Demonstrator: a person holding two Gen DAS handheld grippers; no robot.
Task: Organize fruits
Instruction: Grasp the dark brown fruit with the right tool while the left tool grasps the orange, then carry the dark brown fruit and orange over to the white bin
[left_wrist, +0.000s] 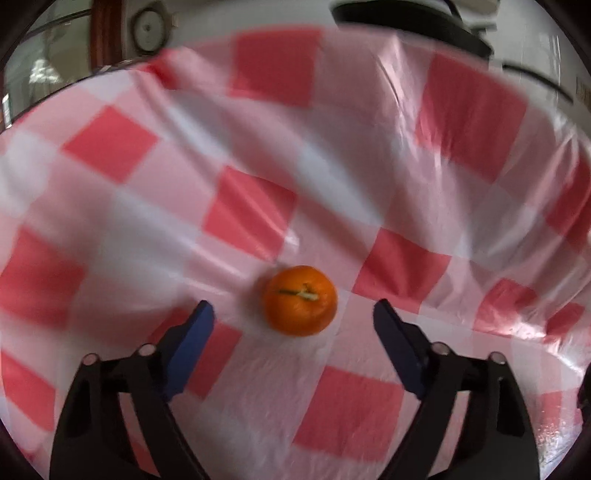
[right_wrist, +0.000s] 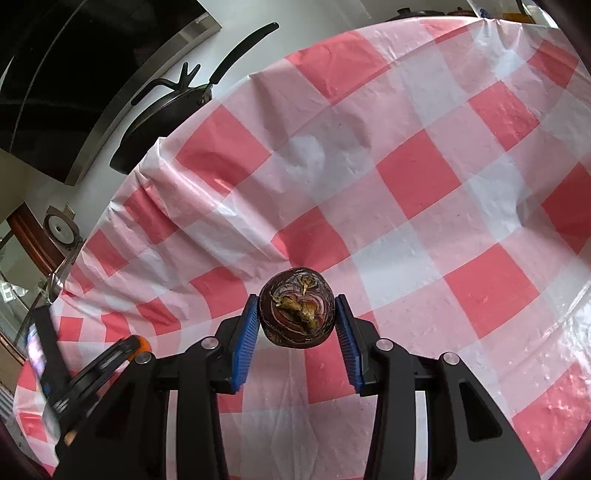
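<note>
A small orange (left_wrist: 300, 301) with a short green stem lies on the red-and-white checked tablecloth (left_wrist: 258, 122). My left gripper (left_wrist: 293, 305) stands open around it, its blue pads (left_wrist: 192, 339) apart from the fruit on both sides. In the right wrist view my right gripper (right_wrist: 296, 297) is shut on a dark purple round fruit (right_wrist: 297, 308) with a dried greenish calyx, held above the cloth (right_wrist: 413, 177). At the lower left of that view the left gripper's black frame (right_wrist: 107, 363) shows, with a sliver of the orange (right_wrist: 143, 343) behind it.
A black frying pan (right_wrist: 162, 122) with a long handle sits past the cloth's far left edge, beside a dark steel-edged panel (right_wrist: 55, 85). A round metal fitting (left_wrist: 147, 27) is on the wall behind. The cloth is wrinkled near its far edge.
</note>
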